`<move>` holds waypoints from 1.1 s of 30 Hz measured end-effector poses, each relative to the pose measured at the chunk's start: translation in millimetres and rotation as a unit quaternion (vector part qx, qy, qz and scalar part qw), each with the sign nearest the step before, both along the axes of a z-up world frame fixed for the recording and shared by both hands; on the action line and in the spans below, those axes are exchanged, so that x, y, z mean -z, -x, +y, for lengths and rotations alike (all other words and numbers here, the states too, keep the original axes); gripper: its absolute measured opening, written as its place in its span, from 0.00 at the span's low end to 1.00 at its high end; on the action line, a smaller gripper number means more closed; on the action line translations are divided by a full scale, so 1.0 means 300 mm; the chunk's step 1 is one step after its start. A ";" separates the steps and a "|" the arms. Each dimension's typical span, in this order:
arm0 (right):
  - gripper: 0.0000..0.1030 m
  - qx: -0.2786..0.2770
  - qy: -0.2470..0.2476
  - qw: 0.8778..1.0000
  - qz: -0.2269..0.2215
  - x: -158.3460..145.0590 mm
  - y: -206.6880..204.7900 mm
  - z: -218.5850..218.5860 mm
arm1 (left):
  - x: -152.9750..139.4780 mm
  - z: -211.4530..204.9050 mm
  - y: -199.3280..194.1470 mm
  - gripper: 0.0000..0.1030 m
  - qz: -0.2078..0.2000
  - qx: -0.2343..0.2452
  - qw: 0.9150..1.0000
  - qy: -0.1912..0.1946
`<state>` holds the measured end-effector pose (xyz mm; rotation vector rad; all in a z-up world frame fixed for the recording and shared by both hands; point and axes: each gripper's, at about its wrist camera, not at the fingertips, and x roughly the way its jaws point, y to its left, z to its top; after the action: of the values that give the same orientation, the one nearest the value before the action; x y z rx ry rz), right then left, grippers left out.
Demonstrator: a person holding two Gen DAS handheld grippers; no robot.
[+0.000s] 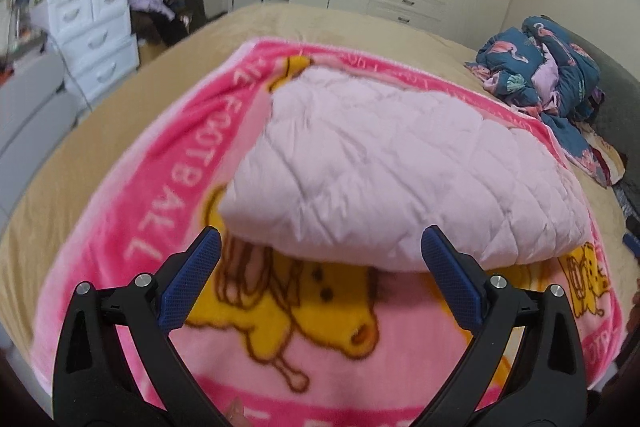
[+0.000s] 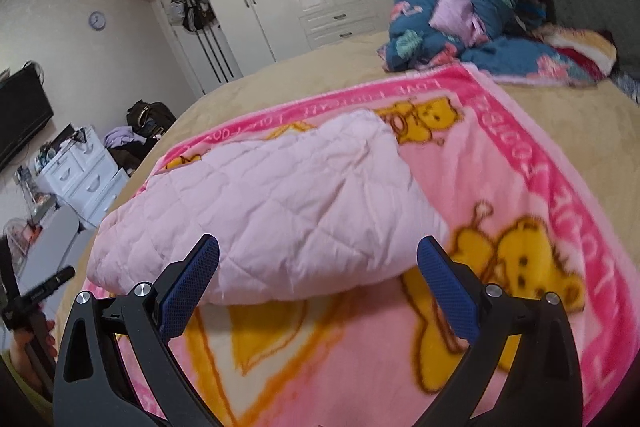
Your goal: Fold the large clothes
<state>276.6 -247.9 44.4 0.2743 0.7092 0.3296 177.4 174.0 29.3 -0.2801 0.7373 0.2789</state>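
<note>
left gripper (image 1: 320, 259): jaws wide apart, empty, just short of quilt's near edge | right gripper (image 2: 318, 261): wide apart, empty, same | folded pale pink quilt (image 1: 392, 171) lies on pink bear blanket (image 1: 320, 339), on tan bed (image 1: 100, 131) | blue bedding heap (image 1: 548, 75) at far corner

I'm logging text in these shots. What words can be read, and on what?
"FOOTBALL": left border of the pink blanket, its first letters blurred.
"LOVE": far border of the blanket, right wrist view; the words after it are blurred.
Right border lettering: too blurred to read.
Wall clock: too small.
</note>
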 end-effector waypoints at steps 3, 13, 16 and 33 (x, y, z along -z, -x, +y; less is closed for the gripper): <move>0.96 0.023 -0.013 0.999 0.027 0.062 -0.010 -0.013 | 0.059 0.032 -0.005 0.91 0.013 -0.010 0.999 0.047; 0.96 0.101 -0.084 0.985 0.114 0.263 -0.108 -0.047 | 0.207 0.120 -0.091 0.91 0.025 -0.053 0.979 0.195; 0.96 0.112 -0.129 0.976 0.138 0.309 -0.154 -0.061 | 0.246 0.149 -0.128 0.91 0.022 -0.068 0.970 0.234; 0.96 0.076 -0.173 0.970 0.154 0.412 -0.406 -0.007 | 0.359 0.187 -0.335 0.92 -0.012 -0.100 0.946 0.308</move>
<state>398.5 -249.9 -79.3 0.7190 0.9292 0.2661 278.0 230.2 -78.3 -0.9544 0.7599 0.2291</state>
